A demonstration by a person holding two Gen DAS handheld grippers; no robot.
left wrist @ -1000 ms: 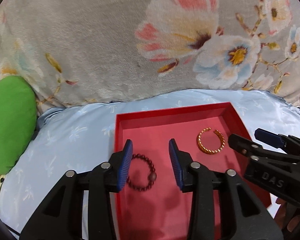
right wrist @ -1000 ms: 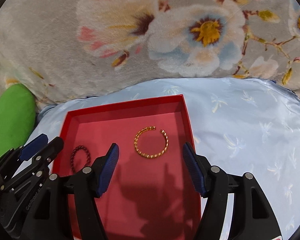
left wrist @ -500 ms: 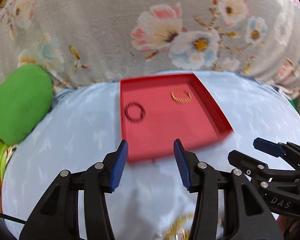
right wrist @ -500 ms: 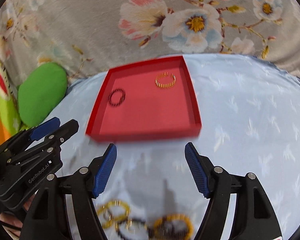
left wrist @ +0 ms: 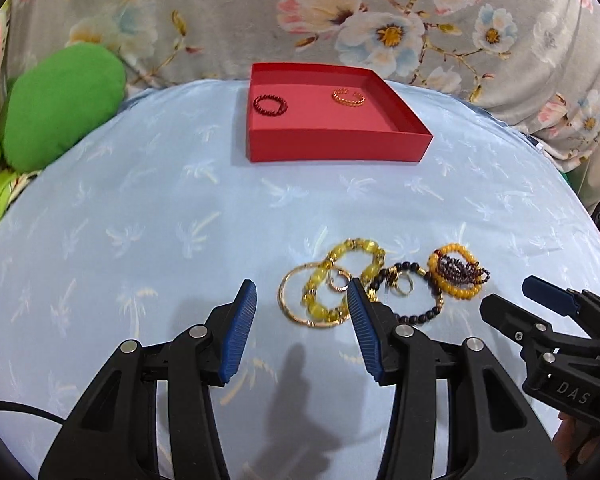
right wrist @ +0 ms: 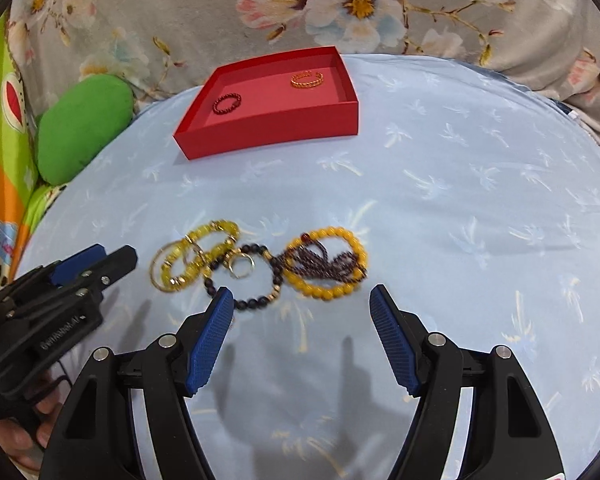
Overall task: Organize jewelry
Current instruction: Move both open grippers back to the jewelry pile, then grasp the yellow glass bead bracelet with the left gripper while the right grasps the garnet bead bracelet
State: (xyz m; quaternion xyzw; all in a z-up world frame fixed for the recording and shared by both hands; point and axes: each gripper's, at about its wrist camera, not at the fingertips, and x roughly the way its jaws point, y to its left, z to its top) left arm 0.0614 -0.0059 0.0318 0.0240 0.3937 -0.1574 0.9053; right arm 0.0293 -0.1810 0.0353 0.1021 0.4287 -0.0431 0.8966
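Between red tray (left wrist: 332,148) and bracelet pile (left wrist: 376,284), bare blue cloth (left wrist: 160,208).

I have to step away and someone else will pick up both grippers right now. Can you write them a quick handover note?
Left gripper: open, empty, its jaws just opened a little, in front of the pile.
Right gripper: open, empty, also at the pile.
Red tray: at the far side of the blue cloth, holding a dark bead bracelet and a gold bangle, lying apart.
Pile: tangled yellow, black, amber and dark red bracelets with thin rings, on the cloth near the grippers.
Done: two pieces in the tray.
Left: move the pile to the tray.
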